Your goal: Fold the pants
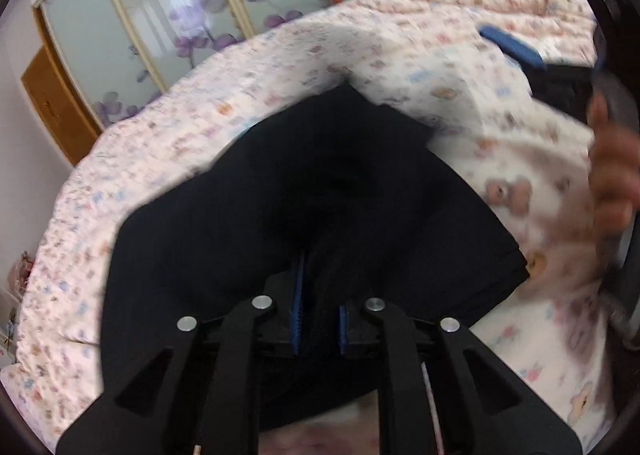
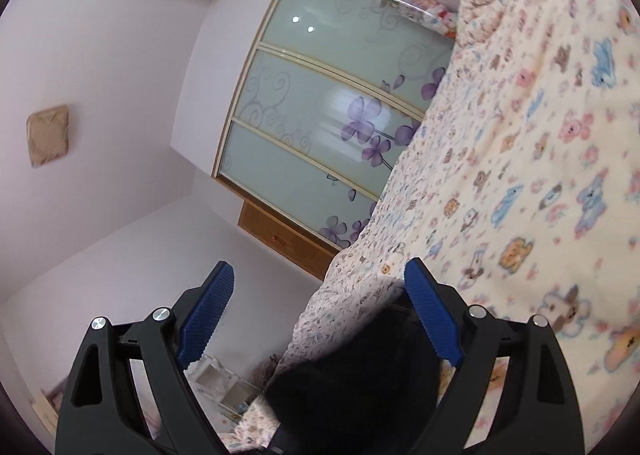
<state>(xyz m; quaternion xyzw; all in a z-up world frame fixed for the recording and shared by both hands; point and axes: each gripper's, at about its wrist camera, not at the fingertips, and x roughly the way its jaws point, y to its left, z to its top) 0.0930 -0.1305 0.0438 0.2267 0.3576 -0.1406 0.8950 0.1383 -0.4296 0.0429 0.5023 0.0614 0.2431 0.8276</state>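
Two grippers worked: the left gripper [image 1: 320,319] pinched the pants [image 1: 312,191], seemingly to carry a fold across the bed [image 1: 400,55]; the right gripper [image 2: 320,319] gaped empty, pants below it.

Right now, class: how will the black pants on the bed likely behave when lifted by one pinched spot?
The black pants are probably floppy: they drape and crease around the shut left gripper. They are likely light and unlikely to roll.
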